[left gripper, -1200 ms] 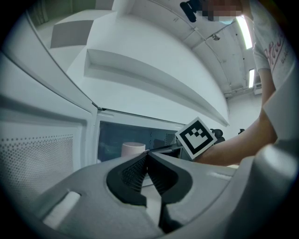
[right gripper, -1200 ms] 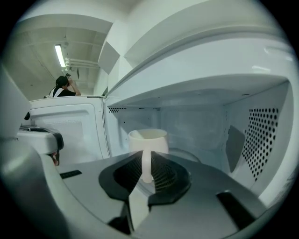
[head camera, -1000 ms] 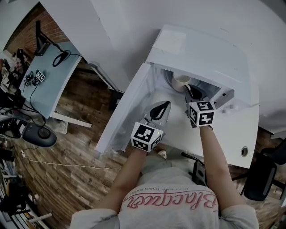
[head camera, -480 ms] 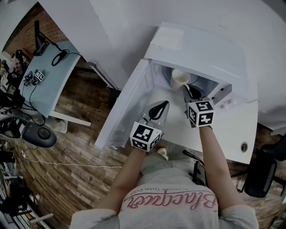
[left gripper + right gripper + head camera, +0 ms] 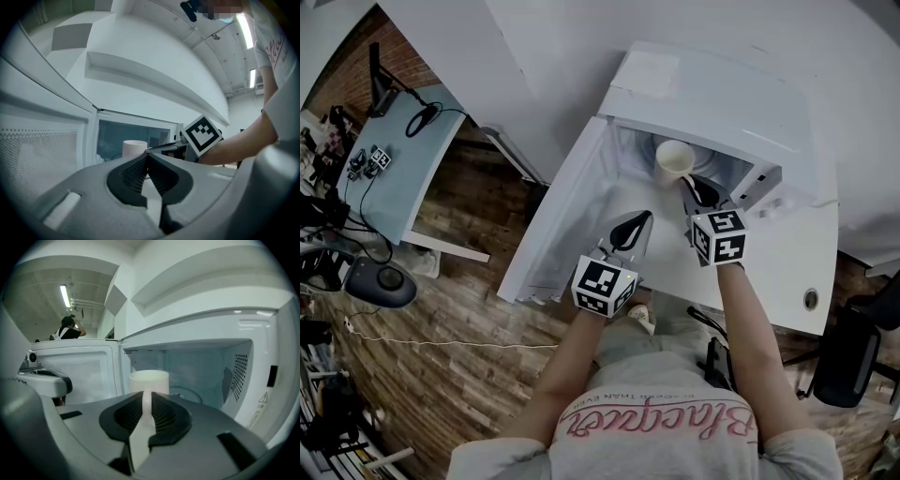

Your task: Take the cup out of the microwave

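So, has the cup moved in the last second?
Yes, slightly: the cup, its handle gripped by the right tool, has come out from under the microwave roof edge, towards the person.

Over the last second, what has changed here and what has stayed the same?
The right gripper, jaws shut on the handle of the cup, has drawn it slightly toward the person, closer to the mouth of the microwave. Unchanged: that grip, the open door, and the left gripper, shut and empty beside it.
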Demonstrator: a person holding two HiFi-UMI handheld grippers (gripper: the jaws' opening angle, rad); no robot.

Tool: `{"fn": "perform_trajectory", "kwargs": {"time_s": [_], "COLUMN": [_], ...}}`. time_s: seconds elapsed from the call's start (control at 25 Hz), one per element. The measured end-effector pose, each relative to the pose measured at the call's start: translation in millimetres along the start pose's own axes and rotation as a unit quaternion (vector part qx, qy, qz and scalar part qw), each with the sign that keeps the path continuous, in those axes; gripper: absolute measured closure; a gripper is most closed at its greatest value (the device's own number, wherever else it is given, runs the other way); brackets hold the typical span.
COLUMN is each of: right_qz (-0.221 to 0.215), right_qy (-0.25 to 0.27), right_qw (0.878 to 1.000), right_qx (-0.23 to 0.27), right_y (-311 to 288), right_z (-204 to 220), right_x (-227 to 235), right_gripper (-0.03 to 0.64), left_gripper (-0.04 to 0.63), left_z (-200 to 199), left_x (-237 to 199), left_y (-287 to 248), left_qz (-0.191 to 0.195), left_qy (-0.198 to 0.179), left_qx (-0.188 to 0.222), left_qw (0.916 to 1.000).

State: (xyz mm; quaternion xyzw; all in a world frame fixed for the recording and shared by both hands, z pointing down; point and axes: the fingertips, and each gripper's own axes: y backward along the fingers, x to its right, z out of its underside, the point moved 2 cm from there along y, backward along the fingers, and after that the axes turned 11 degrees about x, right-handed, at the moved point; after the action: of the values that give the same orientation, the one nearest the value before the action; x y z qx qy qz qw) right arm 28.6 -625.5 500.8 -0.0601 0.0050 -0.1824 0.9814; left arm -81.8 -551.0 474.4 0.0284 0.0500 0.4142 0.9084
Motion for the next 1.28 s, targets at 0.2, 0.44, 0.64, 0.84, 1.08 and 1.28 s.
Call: {"fn": "perform_trajectory", "kwargs": {"time_s": [0.2,0.44,0.64,0.84,1.08,1.28], "right_qz": [0.002,0.002,-0.001,-0.009,-0.015,-0.019], "right_qy": [0.001,-0.001,0.003,0.003,0.0,-0.005], "right_qw": [1.0,1.0,1.0,1.0,1.0,1.0], "right_qx": [0.003,0.003,0.005,0.006,0.009,0.01], "right_y": [9,18,22,26,32,39], "right_z": [-4,-4,-6,-8,-8,-9], "right_x": [-4,-9,-14,-15,-13,-7], "right_gripper": [0.565,0.565,0.565,0.565,0.565,0.565], "left_gripper": [0.589,0.589,0.589,0.589,0.589,0.589], "left_z": [-3,-4,-4,-7,-11,-16], "left_x": [5,9,9,10,10,15], "left_y": [5,10,14,16,13,7], "left_qz": [0.002,0.001,-0.004,-0.012,-0.018,-0.023], "left_qy": [-0.001,0.002,0.003,0.001,-0.005,-0.009], "left_qx": [0.003,0.004,0.002,0.006,0.01,0.01], "left_qw": [1.0,1.0,1.0,0.9999,0.9998,0.9996]}}
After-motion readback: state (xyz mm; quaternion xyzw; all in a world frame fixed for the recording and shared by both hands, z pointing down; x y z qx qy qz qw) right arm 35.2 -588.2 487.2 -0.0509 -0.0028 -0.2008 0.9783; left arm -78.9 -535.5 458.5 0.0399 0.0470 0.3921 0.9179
